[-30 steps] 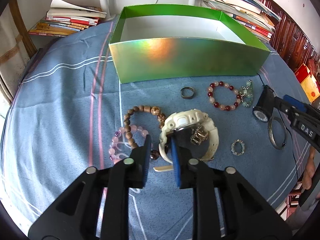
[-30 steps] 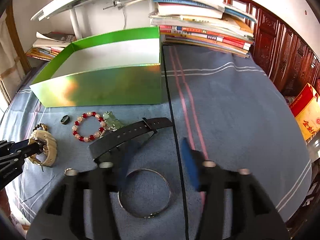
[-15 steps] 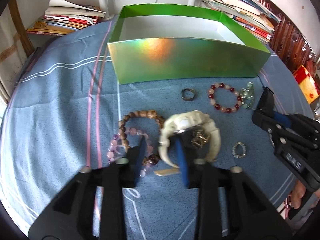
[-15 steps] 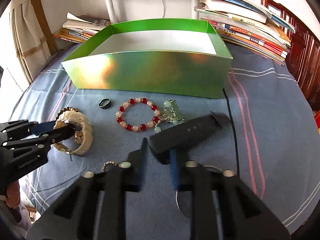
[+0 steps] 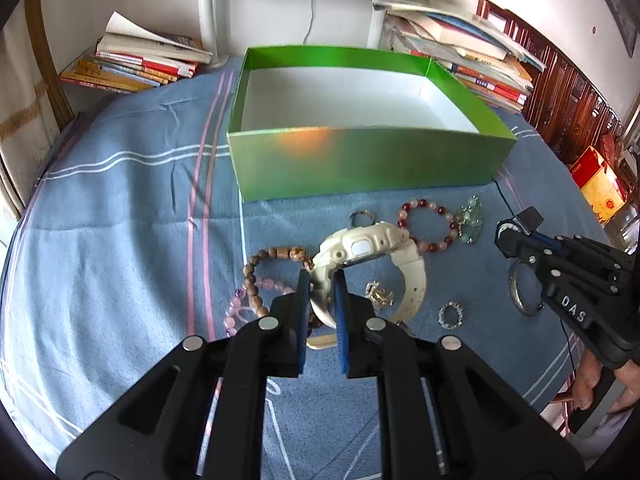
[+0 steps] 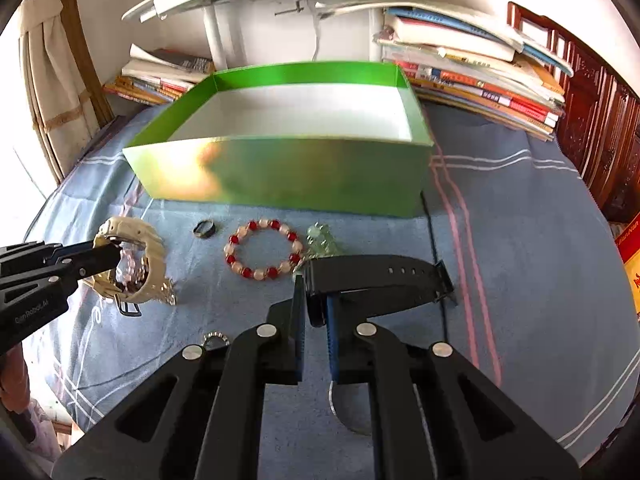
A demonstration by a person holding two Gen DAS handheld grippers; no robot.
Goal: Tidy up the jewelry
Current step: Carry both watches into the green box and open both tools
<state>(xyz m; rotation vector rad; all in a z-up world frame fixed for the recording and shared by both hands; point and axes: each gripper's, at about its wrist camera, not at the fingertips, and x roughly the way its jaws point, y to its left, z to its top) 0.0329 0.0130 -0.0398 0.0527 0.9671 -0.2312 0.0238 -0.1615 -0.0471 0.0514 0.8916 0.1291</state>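
Left gripper (image 5: 320, 280): closed on the strap of the white watch (image 5: 368, 248), nipped close to the case. Watch case tilts up off the blue cloth (image 5: 132, 216); a judgement, but the grip near the case likely keeps the heavy head from swinging.

Right gripper (image 6: 316, 300): clamped on one end of the black watch (image 6: 380, 276), the strap sticking out flat to the right. From the left wrist view it sits just above the silver bangle (image 5: 520, 296).

Green box (image 5: 360, 160): open, white floor bare, nothing in it yet. It stands just behind the jewelry spread, so both watches have a short carry over its near wall.

On the cloth, not yet gathered: red-and-pink bead bracelet (image 6: 262, 250), jade charm (image 6: 320, 240) touching its right side, dark ring (image 6: 204, 228), wooden bead bracelet (image 5: 256, 276) overlapping a pink bead bracelet (image 5: 244, 304), small sparkly ring (image 5: 451, 314), gold trinket (image 5: 378, 292) inside the white strap loop.

Against a second ago:
- Left jaws were wide, straddling the white strap; now pinched shut on it, watch raised.
- Right jaws were spread over the bangle with the black watch lying flat beyond; now shut on the black strap.
- Both cameras look higher, box interior more in view.
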